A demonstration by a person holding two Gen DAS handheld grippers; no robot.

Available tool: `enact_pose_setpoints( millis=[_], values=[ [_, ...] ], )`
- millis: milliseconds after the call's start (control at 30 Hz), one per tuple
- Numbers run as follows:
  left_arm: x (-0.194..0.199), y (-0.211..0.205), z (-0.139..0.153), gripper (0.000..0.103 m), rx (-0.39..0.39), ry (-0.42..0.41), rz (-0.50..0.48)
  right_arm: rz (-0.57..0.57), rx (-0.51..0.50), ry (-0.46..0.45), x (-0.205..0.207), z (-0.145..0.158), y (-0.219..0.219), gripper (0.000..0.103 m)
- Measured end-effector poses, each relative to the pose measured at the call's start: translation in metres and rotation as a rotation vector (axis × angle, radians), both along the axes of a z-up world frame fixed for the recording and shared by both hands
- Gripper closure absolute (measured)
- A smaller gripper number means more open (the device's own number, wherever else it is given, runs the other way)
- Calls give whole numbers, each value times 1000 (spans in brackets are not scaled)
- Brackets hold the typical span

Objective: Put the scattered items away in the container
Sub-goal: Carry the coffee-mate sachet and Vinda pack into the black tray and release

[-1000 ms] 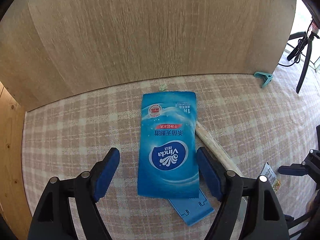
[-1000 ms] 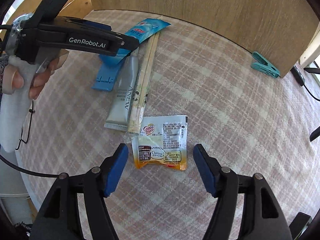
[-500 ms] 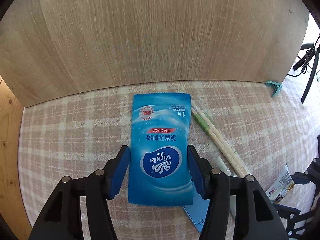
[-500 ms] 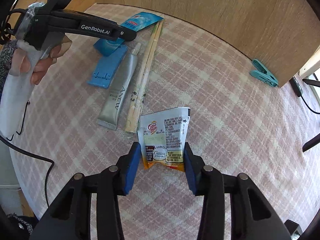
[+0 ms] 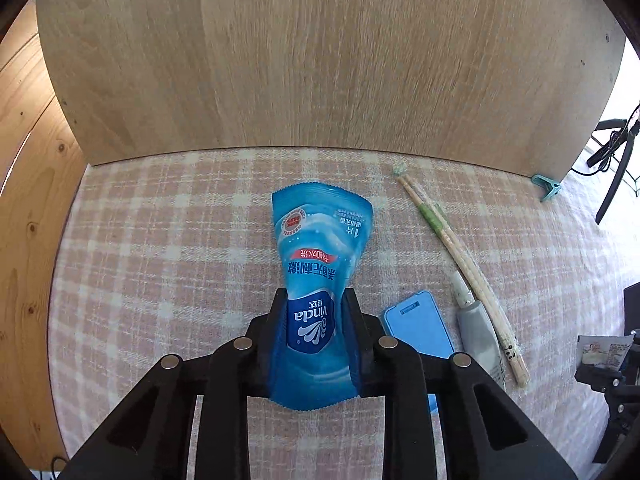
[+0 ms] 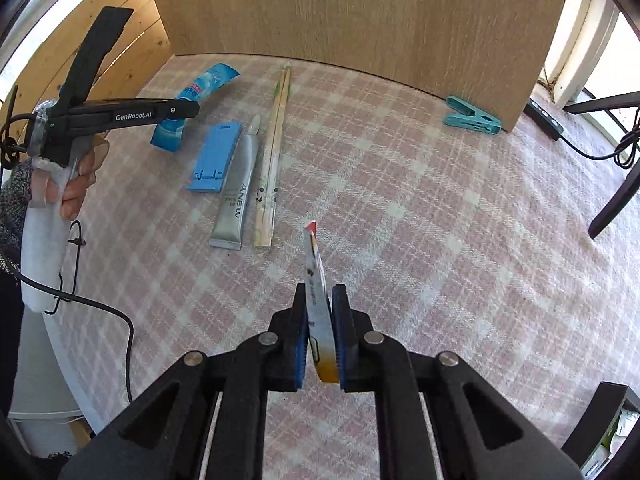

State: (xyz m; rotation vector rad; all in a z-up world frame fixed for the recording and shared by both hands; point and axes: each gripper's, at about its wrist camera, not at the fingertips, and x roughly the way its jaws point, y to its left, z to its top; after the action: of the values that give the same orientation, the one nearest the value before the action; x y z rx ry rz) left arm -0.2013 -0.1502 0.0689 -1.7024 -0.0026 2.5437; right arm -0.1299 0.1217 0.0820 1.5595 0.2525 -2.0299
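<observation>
While my left gripper [image 5: 314, 334] has just squeezed onto the blue wipes packet [image 5: 320, 264], my right gripper [image 6: 320, 336] has clamped the creamer sachet [image 6: 316, 292]

Left tool [image 5: 316, 320] jaws just closing, now pinching blue Vinda wipes packet [image 5: 320, 240], packet buckled between pads. Checked surface [image 5: 160, 260]. Right of it: blue flat holder [image 5: 418, 324], grey tube [image 5: 478, 328], wrapped chopsticks [image 5: 456, 264]. Teal clip [image 5: 546, 186] by wooden board [image 5: 320, 60].
</observation>
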Motion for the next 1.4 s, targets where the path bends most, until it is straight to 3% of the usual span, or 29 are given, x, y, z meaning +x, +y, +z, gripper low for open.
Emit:
enact_pose_setpoints(
  millis=[167,367,433,567,767,1067,1400],
  values=[
    [44,0,31,79,13,45,-34,-100,-68,19,37,31,43,92],
    [105,47,66,79,35,83,-128,-255,-51,52,70,47,103,92],
    [80,76,81,79,58,87,-168,-307,-49,64,86,55,133,92],
    [100,122,93,79,76,107,-255,-389,-38,102,122,71,187,92],
    [124,245,95,79,115,115,-400,-484,-48,137,166,94,270,92],
    [208,399,108,79,205,86,-611,-623,-21,148,212,105,399,92],
    [252,534,107,79,229,80,-710,-637,-5,153,215,101,485,92]
  ],
)
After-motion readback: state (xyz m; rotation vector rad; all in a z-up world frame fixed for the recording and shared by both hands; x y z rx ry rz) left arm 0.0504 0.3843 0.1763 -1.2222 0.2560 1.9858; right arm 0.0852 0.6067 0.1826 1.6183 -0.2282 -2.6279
